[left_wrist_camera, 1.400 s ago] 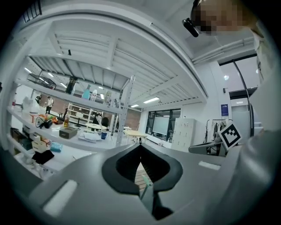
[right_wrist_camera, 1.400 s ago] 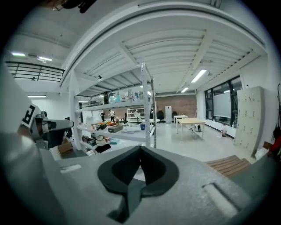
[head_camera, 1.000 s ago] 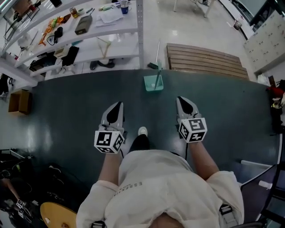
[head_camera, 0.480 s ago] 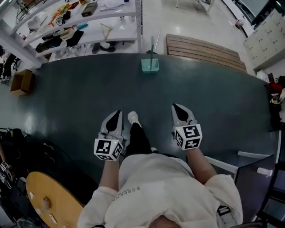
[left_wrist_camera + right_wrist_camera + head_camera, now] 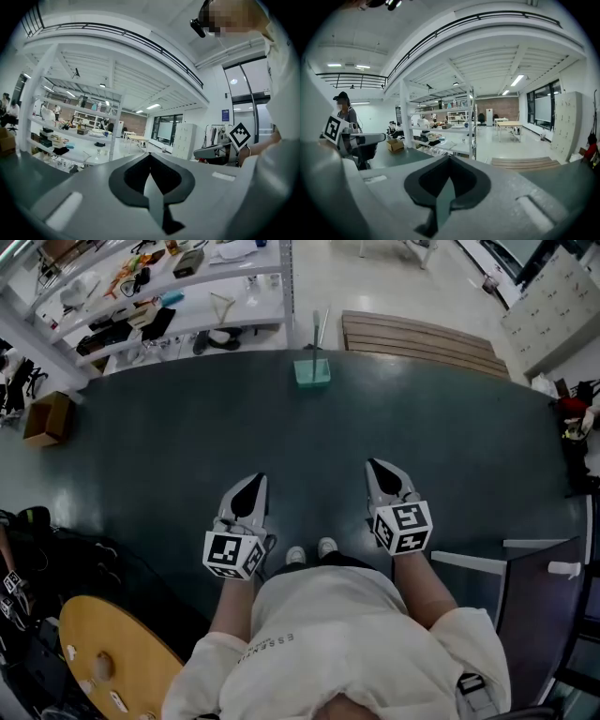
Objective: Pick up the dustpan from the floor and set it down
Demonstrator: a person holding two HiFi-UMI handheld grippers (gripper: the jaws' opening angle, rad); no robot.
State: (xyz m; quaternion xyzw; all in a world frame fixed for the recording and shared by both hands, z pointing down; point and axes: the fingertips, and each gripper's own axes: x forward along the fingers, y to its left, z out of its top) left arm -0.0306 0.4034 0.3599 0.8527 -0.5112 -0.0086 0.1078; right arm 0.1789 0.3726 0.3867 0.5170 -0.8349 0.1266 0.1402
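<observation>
Both the left gripper (image 5: 254,486) and right gripper (image 5: 379,473) have jaws pressed together, empty, and the teal dustpan (image 5: 312,372) sits at the dark floor's (image 5: 169,446) far edge, so I'd walk closer before spreading 1.

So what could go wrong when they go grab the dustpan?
The dustpan stands far off; its thin upright handle may slip or tip if grabbed badly. The left gripper and right gripper both have closed fingers, which must open first. The shelf rack beside it is easy to bump.
</observation>
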